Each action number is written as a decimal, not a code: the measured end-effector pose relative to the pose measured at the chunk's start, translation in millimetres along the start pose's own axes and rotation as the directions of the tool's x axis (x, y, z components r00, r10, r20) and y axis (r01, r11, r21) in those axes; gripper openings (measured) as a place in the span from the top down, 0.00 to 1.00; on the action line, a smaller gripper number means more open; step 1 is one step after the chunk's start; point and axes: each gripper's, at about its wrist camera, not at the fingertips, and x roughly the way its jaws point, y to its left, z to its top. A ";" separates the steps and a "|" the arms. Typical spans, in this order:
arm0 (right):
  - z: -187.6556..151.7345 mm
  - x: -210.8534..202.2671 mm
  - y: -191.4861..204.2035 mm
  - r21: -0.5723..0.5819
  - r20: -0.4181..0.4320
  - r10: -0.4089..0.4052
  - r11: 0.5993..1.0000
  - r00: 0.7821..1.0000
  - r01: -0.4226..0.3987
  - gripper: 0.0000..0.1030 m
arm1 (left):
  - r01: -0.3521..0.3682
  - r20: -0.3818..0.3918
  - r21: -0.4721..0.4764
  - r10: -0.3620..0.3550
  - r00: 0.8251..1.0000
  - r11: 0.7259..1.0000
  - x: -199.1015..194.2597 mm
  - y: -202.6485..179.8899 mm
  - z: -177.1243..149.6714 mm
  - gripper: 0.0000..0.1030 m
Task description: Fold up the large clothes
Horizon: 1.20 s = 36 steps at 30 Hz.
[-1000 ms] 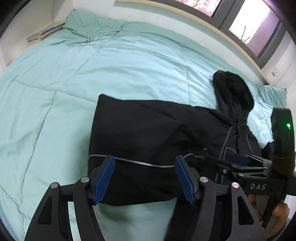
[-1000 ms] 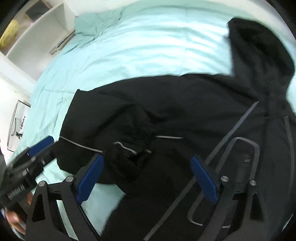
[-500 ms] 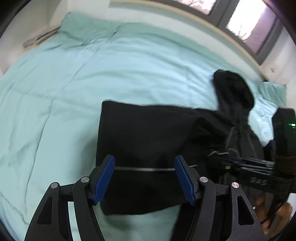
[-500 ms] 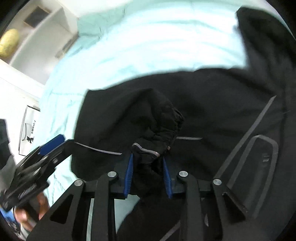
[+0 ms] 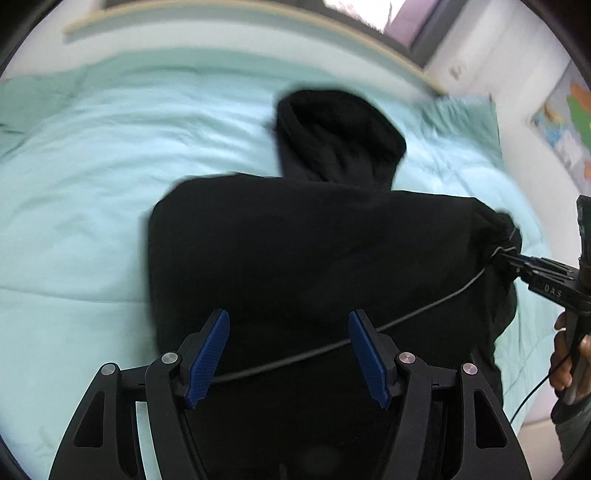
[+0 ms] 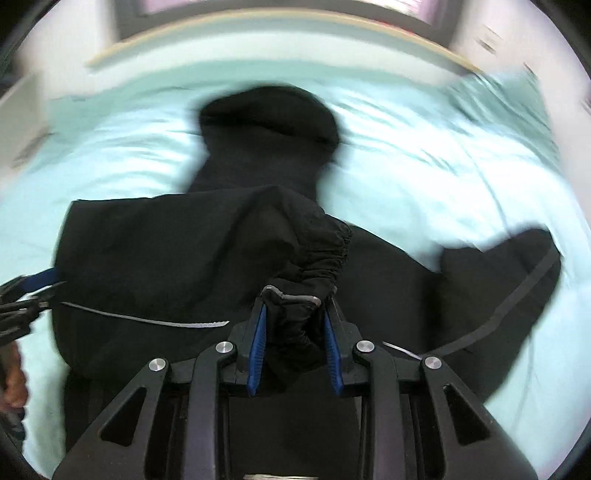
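A black hooded jacket (image 5: 295, 258) lies on the mint quilt, its hood (image 5: 340, 136) pointing toward the window. My left gripper (image 5: 288, 317) hovers open over the jacket's lower body, with nothing between its blue pads. My right gripper (image 6: 294, 310) is shut on the gathered sleeve cuff (image 6: 321, 254), which is lifted and drawn across the body. In the left wrist view the right gripper (image 5: 517, 258) pinches that cuff at the jacket's right edge. The other sleeve (image 6: 509, 269), with a grey stripe, lies spread to the right. The left gripper (image 6: 33, 288) shows at the far left of the right wrist view.
The mint quilt (image 5: 92, 184) covers the whole bed. A wooden sill (image 5: 258, 14) and a window run along the far side. A coloured poster (image 5: 565, 122) hangs on the right wall. A hand (image 5: 569, 354) grips the right tool's handle, and a thin cable (image 5: 532, 398) hangs below it.
My right gripper closed on the sleeve cuff and carried it to the right across the jacket. Both views swung toward the hood and window. The left gripper stayed open.
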 end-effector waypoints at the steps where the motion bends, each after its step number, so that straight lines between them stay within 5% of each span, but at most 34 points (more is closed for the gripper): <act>1: -3.1 11.7 -15.7 0.013 -0.020 -0.029 0.999 0.999 0.030 0.69 | -0.010 -0.032 0.011 0.010 0.999 1.000 17.2 -7.3 1.3 0.33; 6: -45.8 87.1 -67.5 0.141 -0.208 -0.032 0.988 0.978 0.063 0.69 | -0.035 -0.134 0.028 0.039 0.990 0.999 76.6 -19.6 1.7 0.33; 9: -60.5 110.9 -66.4 0.127 -0.231 -0.035 0.990 0.972 0.065 0.67 | -0.107 -0.151 0.066 0.116 0.982 0.992 98.9 -20.9 1.2 0.34; 14: -45.6 72.8 -71.0 0.128 -0.203 -0.035 0.990 0.979 0.062 0.56 | -0.144 -0.157 0.113 0.161 0.974 0.983 92.8 -30.9 7.2 0.33; 18: -34.8 14.0 -69.7 0.201 -0.048 0.043 0.979 0.998 -0.032 0.24 | -0.076 -0.111 0.057 0.082 0.990 0.996 52.5 -29.2 8.2 0.33; 21: -30.8 24.4 -42.1 0.175 -0.066 0.116 0.979 0.991 -0.103 0.24 | -0.103 -0.111 0.026 0.106 0.988 0.994 44.1 -25.0 -0.5 0.33; 25: -56.8 99.8 -11.1 0.108 -0.243 0.064 0.993 0.968 -0.039 0.35 | -0.197 -0.180 0.027 0.199 0.963 0.980 67.2 -9.4 -30.5 0.34; 27: -65.4 120.5 -9.6 0.147 -0.245 0.078 0.988 0.966 -0.042 0.33 | -0.219 -0.177 0.072 0.228 0.957 0.973 75.2 -12.7 -41.2 0.34; 31: -47.2 95.2 -9.9 0.172 -0.302 0.065 0.985 0.951 -0.012 0.34 | -0.275 -0.157 0.138 0.295 0.942 0.952 62.9 -31.5 -40.4 0.33; 36: -51.3 7.5 -17.5 0.233 -0.158 0.109 0.970 0.981 -0.070 0.34 | -0.206 -0.059 0.151 0.217 0.974 0.967 -12.2 -54.2 -52.5 0.33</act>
